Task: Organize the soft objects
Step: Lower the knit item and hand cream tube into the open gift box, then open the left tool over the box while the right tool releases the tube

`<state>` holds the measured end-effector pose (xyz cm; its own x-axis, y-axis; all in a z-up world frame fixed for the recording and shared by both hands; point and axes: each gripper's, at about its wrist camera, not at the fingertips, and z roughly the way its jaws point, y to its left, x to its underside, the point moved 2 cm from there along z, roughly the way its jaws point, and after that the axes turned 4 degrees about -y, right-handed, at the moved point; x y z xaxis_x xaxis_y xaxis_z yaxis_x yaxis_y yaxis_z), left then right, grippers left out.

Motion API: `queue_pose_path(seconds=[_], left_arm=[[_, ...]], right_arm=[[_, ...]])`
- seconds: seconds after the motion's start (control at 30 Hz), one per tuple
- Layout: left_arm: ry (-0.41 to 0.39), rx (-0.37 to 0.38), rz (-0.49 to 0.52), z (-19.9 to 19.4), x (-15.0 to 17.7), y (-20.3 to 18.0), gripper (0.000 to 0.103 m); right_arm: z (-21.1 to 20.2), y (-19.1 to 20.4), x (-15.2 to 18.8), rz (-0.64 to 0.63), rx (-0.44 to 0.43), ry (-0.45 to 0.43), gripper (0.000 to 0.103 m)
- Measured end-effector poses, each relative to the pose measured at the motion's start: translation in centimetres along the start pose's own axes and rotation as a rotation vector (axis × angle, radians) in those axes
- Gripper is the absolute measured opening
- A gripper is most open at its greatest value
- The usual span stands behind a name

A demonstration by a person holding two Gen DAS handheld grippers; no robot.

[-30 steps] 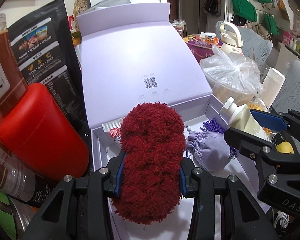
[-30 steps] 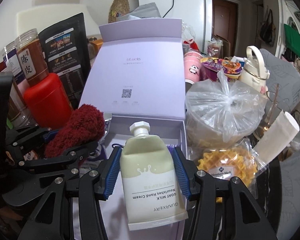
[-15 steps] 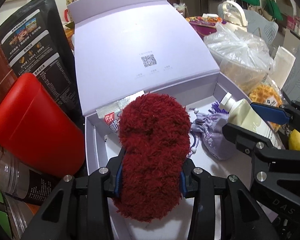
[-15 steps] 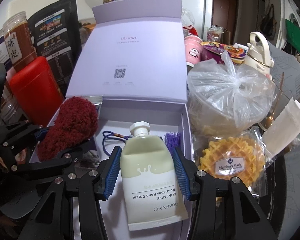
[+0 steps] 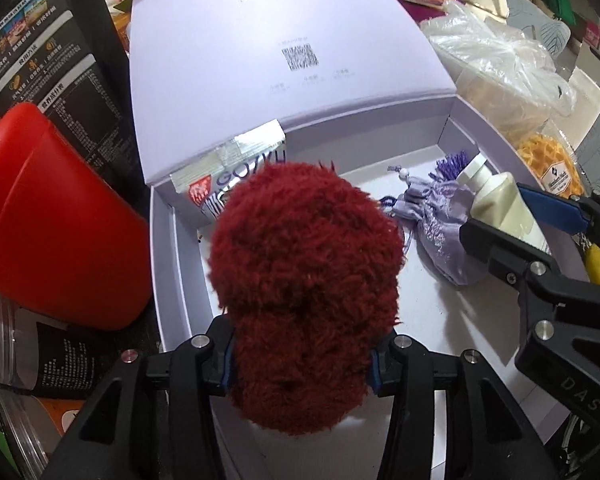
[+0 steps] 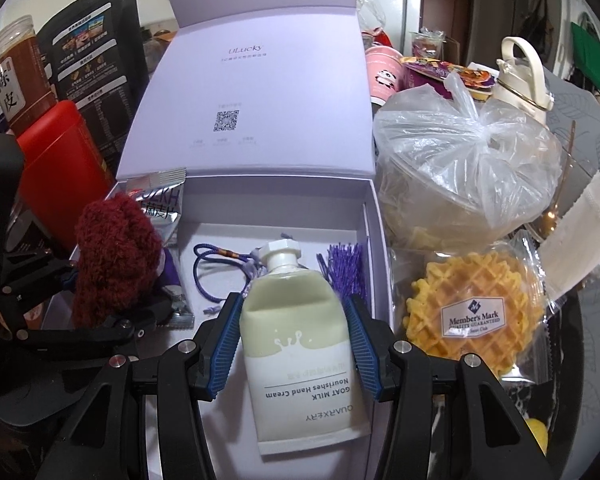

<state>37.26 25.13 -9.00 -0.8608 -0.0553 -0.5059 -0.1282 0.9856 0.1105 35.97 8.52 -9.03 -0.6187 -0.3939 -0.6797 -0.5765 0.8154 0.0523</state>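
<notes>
- Left gripper (image 5: pixel 300 354): jaws clamped on the red fuzzy object (image 5: pixel 306 280), which is held over the left half of the open lavender box (image 5: pixel 162 256). I cannot tell whether its underside touches the box floor.
- Right gripper (image 6: pixel 294 346): jaws pressed against both sides of the hand cream tube (image 6: pixel 300 340), cap pointing towards the box's back wall, over the right half of the box.
- Already in the box: a lilac drawstring pouch (image 5: pixel 436 232) with a purple tassel (image 6: pixel 346 268) and a blue cord (image 6: pixel 208 268), plus a silver sachet (image 5: pixel 236 176) leaning in the back left corner.
- Risk, judged: the two grippers are close together over one box. If both lower at once, the right fingers could knock the red fuzzy object or each other.
- Risk, judged: the tube sits over the pouch and cord. Released here, it may land on them and rest tilted, or snag the cord when the gripper pulls back.
- Risk, judged: the fuzzy pile is compressed between the pads. It may cling to the ribbed blue pads on release and lift again with the gripper.
- Risk, judged: the red canister (image 5: pixel 56 224) stands just beside the left wall of the box; a wide swing on the way out could bump it.
- Hidden: the red fuzzy object covers much of the box floor in the left view, including part of the sachet.
- Hidden: what the red object really is (sock, mitt, pompom) cannot be made out.
- Cut off: the lower end of the tube is partly masked by the gripper body, and the near wall of the box is out of view behind both grippers.
</notes>
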Motion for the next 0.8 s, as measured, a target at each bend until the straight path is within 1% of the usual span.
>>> queue_pose_path(seconds=[0.07, 0.17, 0.2, 0.23, 0.27, 0.3, 0.33, 0.47, 0.63, 0.8], left_arm=[[0.030, 0.000, -0.005, 0.5, -0.1, 0.1, 0.050], [0.027, 0.001, -0.006, 0.7, -0.4, 0.0, 0.052], [0.029, 0.000, -0.001, 0.8, -0.5, 0.0, 0.055], [0.028, -0.006, 0.004, 0.8, -0.5, 0.0, 0.061], [0.026, -0.013, 0.005, 1.0, -0.9, -0.3, 0.065], [0.021, -0.024, 0.005, 1.0, -1.0, -0.3, 0.074], [0.008, -0.039, 0.007, 0.8, -1.1, -0.3, 0.079], [-0.044, -0.073, 0.026, -0.2, -1.6, -0.8, 0.080], [-0.065, -0.060, 0.013, -1.2, -2.1, -0.8, 0.080], [-0.121, -0.047, 0.000, -3.6, -2.3, -0.8, 0.080]], right_arm=[[0.0, 0.0, 0.0, 0.001, 0.000, 0.002, 0.051], [-0.1, 0.0, 0.0, -0.002, 0.006, 0.006, 0.052], [-0.2, 0.0, -0.1, -0.005, 0.009, 0.006, 0.052], [-0.3, 0.1, -0.1, -0.009, 0.013, 0.006, 0.052], [-0.4, 0.1, -0.2, -0.012, 0.019, 0.003, 0.053], [-0.6, 0.1, -0.2, -0.016, 0.031, -0.001, 0.059], [-0.8, 0.1, -0.3, -0.019, 0.047, -0.008, 0.061], [-1.7, -0.2, -0.7, -0.012, 0.038, -0.028, 0.062], [-2.6, -0.4, -1.0, -0.009, 0.052, -0.048, 0.062], [-3.8, -0.5, -1.2, 0.006, 0.025, -0.066, 0.062]])
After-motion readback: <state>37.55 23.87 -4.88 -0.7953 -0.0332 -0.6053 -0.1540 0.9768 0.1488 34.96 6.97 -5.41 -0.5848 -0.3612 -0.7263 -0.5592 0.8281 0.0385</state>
